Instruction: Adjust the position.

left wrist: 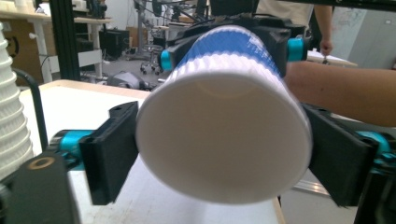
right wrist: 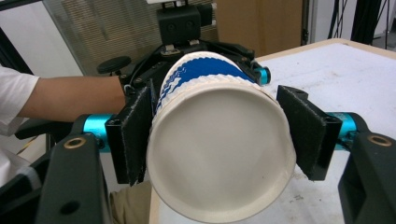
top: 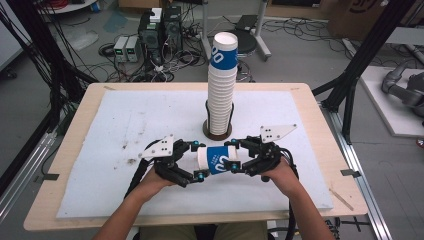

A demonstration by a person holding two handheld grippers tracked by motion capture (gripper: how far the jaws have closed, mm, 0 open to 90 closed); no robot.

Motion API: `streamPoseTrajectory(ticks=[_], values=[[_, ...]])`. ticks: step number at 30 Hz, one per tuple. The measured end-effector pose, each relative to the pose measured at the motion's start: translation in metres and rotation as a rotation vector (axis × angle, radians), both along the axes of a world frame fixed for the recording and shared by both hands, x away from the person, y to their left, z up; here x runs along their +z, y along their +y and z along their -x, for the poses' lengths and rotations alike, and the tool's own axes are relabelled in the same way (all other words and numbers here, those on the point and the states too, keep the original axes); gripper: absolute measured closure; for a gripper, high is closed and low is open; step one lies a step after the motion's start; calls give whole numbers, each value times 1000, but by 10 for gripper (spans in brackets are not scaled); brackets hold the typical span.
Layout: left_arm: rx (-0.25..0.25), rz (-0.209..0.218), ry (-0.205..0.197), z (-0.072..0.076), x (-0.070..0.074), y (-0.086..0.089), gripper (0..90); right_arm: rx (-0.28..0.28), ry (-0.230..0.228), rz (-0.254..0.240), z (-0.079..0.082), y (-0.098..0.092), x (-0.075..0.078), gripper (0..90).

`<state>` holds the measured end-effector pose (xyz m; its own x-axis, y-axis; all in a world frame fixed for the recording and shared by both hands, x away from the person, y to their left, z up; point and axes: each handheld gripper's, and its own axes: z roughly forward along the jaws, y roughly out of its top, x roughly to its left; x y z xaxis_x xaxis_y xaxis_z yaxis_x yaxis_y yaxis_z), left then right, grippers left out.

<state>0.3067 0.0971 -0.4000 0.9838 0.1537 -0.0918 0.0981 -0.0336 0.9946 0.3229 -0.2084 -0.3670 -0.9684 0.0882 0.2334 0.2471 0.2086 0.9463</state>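
From above, I hold one paper cup (top: 218, 160) on its side between my two tongs, just in front of the tall cup stack (top: 222, 85) that stands in its dark holder (top: 217, 134) on the white mat (top: 115, 125). My left gripper (top: 196, 161) takes one end of the cup, my right gripper (top: 236, 156) the other — both on my side of the stack.

In the left gripper view the cup (left wrist: 224, 121) sits between my black jaws, its wide white end facing the camera; both pads look pressed against its sides. The stack (left wrist: 11, 107) rises at the left edge.

In the right gripper view the cup (right wrist: 219, 140) is again between the jaws, the left pad tight on its ribbed wall, the right pad at the rim — I read that as a grip too.

The cup is light, thin and easily crushed, I judge, and its smooth rim may slip; best to grip the ribbed wall gently, not the open lip.
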Motion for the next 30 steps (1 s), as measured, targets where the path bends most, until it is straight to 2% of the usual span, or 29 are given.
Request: streamPoseTrajectory(ticks=[7, 13, 17, 22, 24, 28, 30], values=[[-2, -6, -17, 1, 3, 1, 228, 1, 5, -9, 0, -2, -1, 315], [4, -38, -46, 3, 8, 2, 262, 2, 16, 6, 1, -2, -1, 313], [11, -47, -49, 3, 9, 0, 267, -10, 23, 5, 1, -3, -1, 302], [20, -55, -45, 2, 9, -1, 275, -43, 25, 1, 1, -5, 0, 228], [25, -53, -43, 2, 9, -1, 280, -50, 25, -1, 2, -5, 1, 224], [33, -69, -46, 1, 12, -2, 280, -71, 5, 6, 2, -7, 3, 214], [39, -91, -50, 2, 15, -1, 280, -88, -15, 16, 3, -9, 6, 207]])
